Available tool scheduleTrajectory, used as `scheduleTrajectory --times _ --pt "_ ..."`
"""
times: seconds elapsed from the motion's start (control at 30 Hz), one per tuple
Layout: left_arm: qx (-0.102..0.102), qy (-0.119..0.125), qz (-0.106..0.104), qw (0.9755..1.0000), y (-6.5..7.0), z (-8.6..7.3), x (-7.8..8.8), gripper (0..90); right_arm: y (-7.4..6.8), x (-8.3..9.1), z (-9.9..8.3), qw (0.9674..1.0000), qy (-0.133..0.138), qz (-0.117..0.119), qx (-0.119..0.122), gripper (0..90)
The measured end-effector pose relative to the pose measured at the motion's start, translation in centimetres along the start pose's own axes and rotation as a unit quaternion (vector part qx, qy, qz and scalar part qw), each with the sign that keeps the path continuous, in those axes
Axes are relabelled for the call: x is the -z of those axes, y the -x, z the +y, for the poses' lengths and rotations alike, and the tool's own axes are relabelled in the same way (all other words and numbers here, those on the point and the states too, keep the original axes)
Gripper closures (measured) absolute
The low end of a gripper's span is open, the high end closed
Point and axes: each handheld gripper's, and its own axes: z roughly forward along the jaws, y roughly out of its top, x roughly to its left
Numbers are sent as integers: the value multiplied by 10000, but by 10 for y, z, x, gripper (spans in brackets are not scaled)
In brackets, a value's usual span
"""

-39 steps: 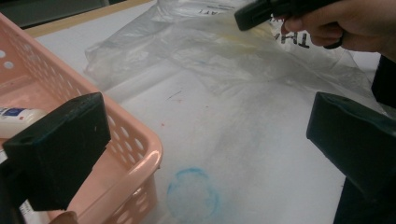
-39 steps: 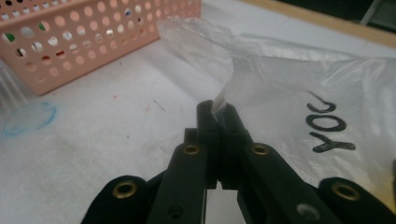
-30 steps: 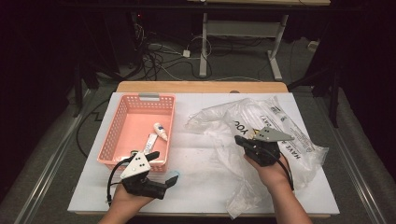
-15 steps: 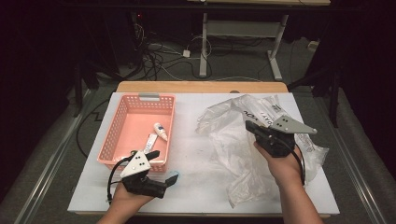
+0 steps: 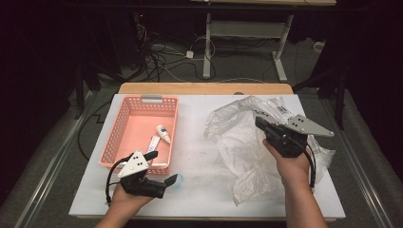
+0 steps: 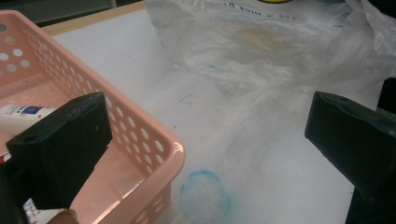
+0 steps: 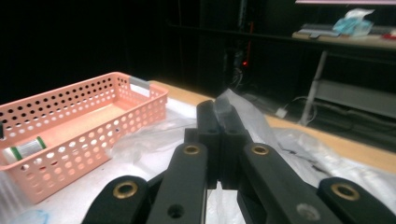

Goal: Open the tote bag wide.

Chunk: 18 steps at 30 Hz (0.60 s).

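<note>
Bag [image 5: 247, 142] hangs lengthwise from right gripper [image 5: 259, 122].

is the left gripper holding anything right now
No, the left gripper stands wide open with only bare table between its jaws, next to the pink basket.

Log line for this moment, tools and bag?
right tool: shut on plastic bag | left tool: open, beside pink basket
</note>
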Motion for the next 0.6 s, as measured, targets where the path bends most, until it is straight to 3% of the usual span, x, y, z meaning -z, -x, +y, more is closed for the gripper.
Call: scheduleTrajectory --times 0.6 --pt "249 -36 299 9992 -26 0 16 0 -2 -6 -12 9997 -202 126 39 900"
